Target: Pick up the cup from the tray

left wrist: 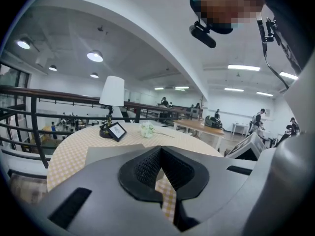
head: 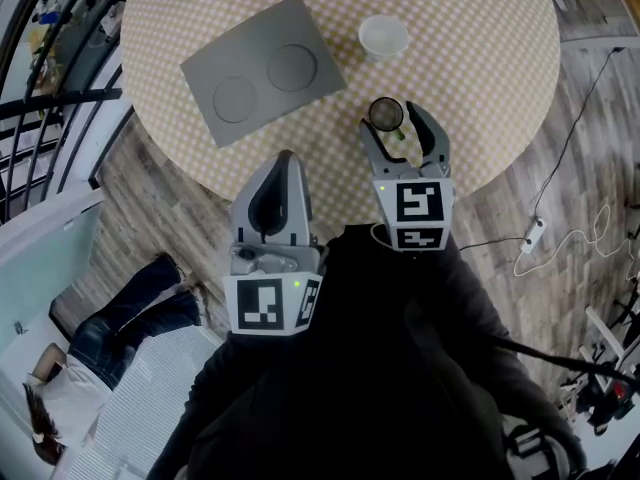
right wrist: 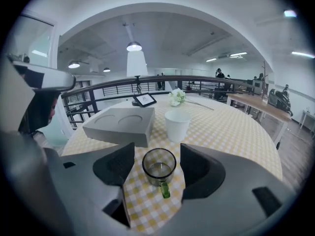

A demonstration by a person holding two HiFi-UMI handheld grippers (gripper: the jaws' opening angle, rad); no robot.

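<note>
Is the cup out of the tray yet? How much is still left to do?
Done: the tray is empty; the glass cup and the white cup stand on the table. In hand: the right gripper has open jaws either side of the glass cup, not squeezing. To do: maybe only moving away. The left gripper is shut and empty.

Table lamp, hand-held gripper — jaws together

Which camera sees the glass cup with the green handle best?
The right gripper view: the glass cup sits close, between the open jaws, handle showing. The head view shows the glass cup small from above. The left gripper view misses it.
</note>
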